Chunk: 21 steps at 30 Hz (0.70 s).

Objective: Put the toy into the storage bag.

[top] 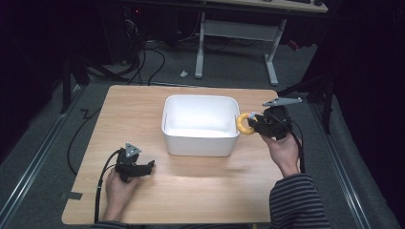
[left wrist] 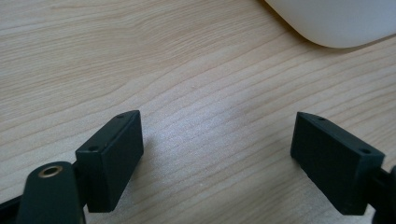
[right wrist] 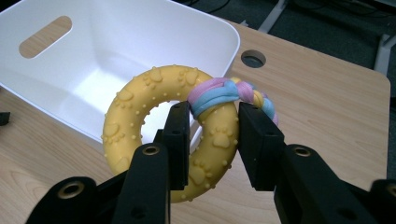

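A yellow rubber ring toy [right wrist: 140, 121] with paw prints and a pastel braided band is clamped in my right gripper [right wrist: 214, 135], one jaw through its hole and one outside. In the high view the ring toy [top: 244, 123] hangs in the right gripper [top: 254, 125] just past the right rim of the white bin [top: 200, 141], above the table. The bin [right wrist: 116, 42] looks empty, with a slot handle in its far wall. My left gripper [top: 151, 165] rests low on the table at the front left, and its jaws [left wrist: 219, 158] stand wide apart over bare wood.
The wooden table [top: 200, 191] has a round cable hole [right wrist: 252, 59] near its far corner. A corner of the bin [left wrist: 331, 23] lies ahead of the left gripper. A metal desk frame [top: 236, 43] and cables stand on the dark floor beyond.
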Available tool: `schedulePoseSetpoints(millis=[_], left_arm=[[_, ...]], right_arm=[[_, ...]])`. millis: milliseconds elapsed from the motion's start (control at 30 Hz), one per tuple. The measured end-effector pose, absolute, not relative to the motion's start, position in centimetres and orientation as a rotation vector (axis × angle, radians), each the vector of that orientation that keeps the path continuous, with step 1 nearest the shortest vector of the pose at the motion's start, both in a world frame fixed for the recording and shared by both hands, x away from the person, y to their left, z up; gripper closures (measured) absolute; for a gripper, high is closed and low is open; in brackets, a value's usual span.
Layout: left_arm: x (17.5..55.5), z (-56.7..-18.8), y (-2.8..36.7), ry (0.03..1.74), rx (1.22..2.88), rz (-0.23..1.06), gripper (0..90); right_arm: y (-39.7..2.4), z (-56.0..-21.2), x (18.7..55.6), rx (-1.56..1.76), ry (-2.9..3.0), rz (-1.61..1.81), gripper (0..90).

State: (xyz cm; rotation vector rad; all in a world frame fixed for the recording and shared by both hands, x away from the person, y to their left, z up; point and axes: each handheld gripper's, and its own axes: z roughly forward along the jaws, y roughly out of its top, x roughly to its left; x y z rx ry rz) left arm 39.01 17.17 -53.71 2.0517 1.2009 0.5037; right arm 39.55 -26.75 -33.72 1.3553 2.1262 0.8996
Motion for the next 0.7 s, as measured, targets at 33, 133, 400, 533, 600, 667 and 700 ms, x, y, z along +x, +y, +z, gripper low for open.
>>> schedulePoseSetpoints(millis=[33, 133, 400, 533, 600, 667, 700], left_arm=[[39.0, -53.7, 17.2, 1.201, 2.051, 0.504, 17.3], [39.0, -53.7, 17.2, 1.201, 2.051, 0.504, 17.3], [39.0, -53.7, 17.2, 1.201, 2.053, 0.505, 17.1], [39.0, -53.7, 17.2, 1.201, 2.053, 0.506, 17.1], [39.0, -53.7, 17.2, 1.201, 2.053, 0.505, 17.2], [39.0, -53.7, 17.2, 1.201, 2.053, 0.506, 17.1], [39.0, -53.7, 17.2, 1.201, 2.053, 0.505, 17.2]], right_arm=[[-26.6, -33.6, 39.6, 1.35, 2.125, 0.903, 66.2], [-26.1, -33.4, 39.8, 1.334, 2.134, 0.91, 66.2], [-24.6, -33.2, 40.5, 1.298, 2.149, 0.917, 66.2], [-23.7, -33.1, 41.0, 1.289, 2.163, 0.912, 66.2], [-23.3, -33.1, 41.2, 1.286, 2.173, 0.918, 66.2], [-23.0, -33.0, 41.2, 1.277, 2.171, 0.919, 66.2], [-22.8, -32.9, 41.2, 1.26, 2.17, 0.926, 66.2]])
